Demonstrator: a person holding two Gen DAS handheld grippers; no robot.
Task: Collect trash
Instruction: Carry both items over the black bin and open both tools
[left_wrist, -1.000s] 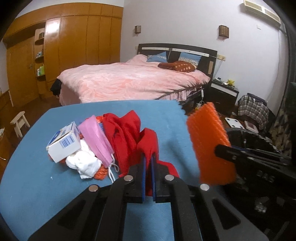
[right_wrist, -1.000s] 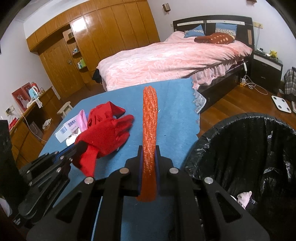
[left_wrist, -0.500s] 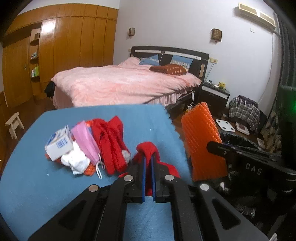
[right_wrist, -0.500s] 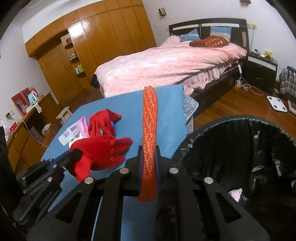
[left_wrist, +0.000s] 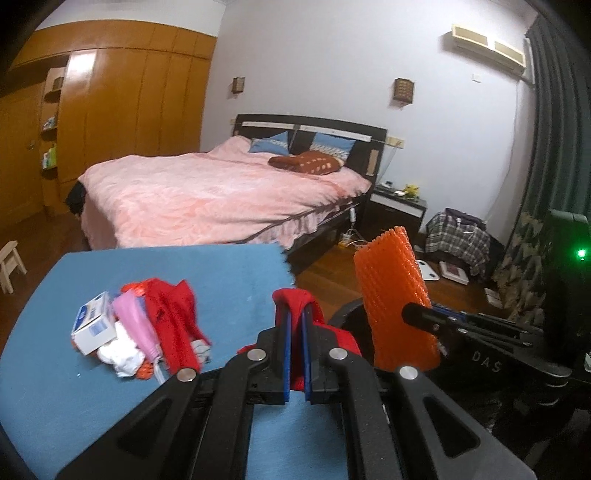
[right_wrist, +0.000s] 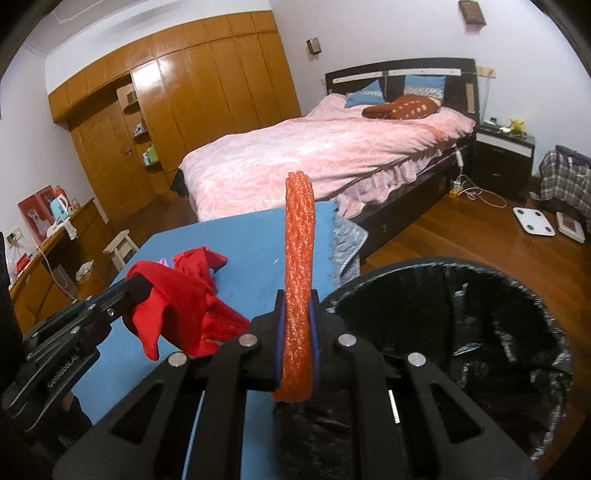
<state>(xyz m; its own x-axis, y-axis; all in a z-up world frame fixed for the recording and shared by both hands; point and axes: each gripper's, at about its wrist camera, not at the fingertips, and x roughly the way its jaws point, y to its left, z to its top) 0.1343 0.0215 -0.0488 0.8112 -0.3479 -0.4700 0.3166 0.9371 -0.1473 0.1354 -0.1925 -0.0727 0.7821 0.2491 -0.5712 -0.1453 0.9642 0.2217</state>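
Observation:
My left gripper (left_wrist: 295, 325) is shut on a red cloth (left_wrist: 295, 299) and holds it above the table's right edge; the cloth also shows in the right wrist view (right_wrist: 184, 310). My right gripper (right_wrist: 297, 314) is shut on an orange foam net (right_wrist: 299, 280), held upright over the rim of the black-lined trash bin (right_wrist: 461, 332). The net also shows in the left wrist view (left_wrist: 395, 302). On the blue table (left_wrist: 55, 369) lies a pile: a white box (left_wrist: 92, 323), a pink mask (left_wrist: 135, 325), white tissue (left_wrist: 122, 354) and another red cloth (left_wrist: 173, 317).
A pink bed (left_wrist: 207, 195) stands behind the table, with a wooden wardrobe (left_wrist: 110, 122) to the left. A nightstand (left_wrist: 399, 206), a plaid bag (left_wrist: 458, 236) and a white scale (right_wrist: 533, 221) sit on the wooden floor at right. A small stool (right_wrist: 122, 243) stands at left.
Both grippers have moved right toward the bin with their loads. The bin fills more of the right wrist view, and the trash pile has slid left in the left wrist view.

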